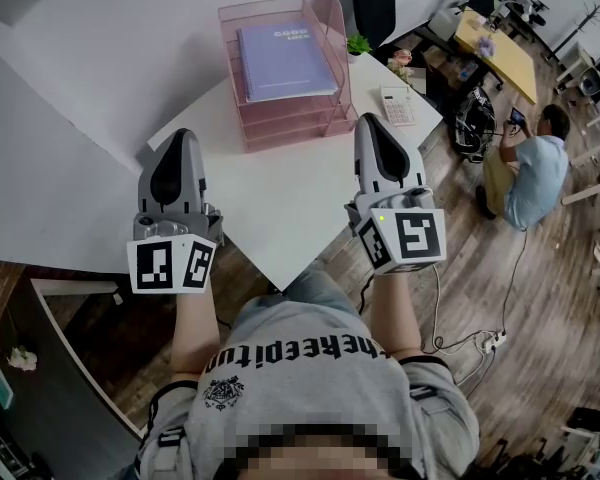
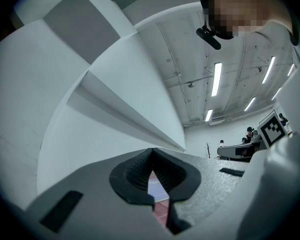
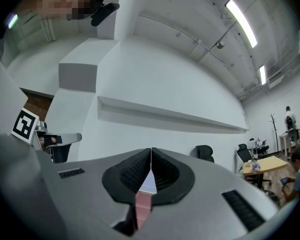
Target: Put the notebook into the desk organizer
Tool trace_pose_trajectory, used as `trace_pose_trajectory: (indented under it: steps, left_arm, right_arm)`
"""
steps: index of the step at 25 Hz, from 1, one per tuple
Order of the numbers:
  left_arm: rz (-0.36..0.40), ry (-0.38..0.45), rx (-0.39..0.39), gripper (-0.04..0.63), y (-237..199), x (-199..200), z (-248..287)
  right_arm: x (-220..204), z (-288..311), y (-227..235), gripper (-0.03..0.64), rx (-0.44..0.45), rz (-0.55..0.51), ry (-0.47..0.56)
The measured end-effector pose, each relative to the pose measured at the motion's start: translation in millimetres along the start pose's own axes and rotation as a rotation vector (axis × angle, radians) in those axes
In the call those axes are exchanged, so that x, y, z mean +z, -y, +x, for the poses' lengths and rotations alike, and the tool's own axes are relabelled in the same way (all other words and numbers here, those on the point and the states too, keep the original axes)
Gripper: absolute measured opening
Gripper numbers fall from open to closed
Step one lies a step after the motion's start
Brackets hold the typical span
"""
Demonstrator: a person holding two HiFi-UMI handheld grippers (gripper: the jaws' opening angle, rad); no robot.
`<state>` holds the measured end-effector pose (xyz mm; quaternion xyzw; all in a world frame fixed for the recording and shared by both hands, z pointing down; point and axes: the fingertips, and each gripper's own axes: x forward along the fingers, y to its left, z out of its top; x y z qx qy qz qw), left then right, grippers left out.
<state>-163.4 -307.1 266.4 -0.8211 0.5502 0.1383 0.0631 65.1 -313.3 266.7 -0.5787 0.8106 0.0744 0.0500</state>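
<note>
Item: purple softcover notebook (image 1: 285, 60) lay in pink tiered organizer (image 1: 292, 120); your left gripper (image 1: 180, 136) and right gripper (image 1: 372, 120) sat closed, empty; you needed only a clean retreat.

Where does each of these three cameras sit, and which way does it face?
Head view: on the person's head, facing steeply down at the white table and the desk organizer holding the notebook; shows both forearms, left gripper and right gripper.
Left gripper view: rides the left gripper, faces along its closed fingers toward wall and ceiling.
Right gripper view: likewise on the right gripper, fingers closed.
Shared: both gripper views glimpse the desk organizer between the fingers.
</note>
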Motion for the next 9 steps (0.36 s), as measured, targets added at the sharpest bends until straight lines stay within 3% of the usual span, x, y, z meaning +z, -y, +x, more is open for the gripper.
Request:
trace_pose_trajectory:
  steps: [9]
  left_arm:
    - [-0.002, 0.0, -0.005, 0.003, 3.7, -0.9, 1.0]
  right_arm:
    - [-1.1, -3.5, 3.3, 0.003, -0.009, 0.01, -0.004]
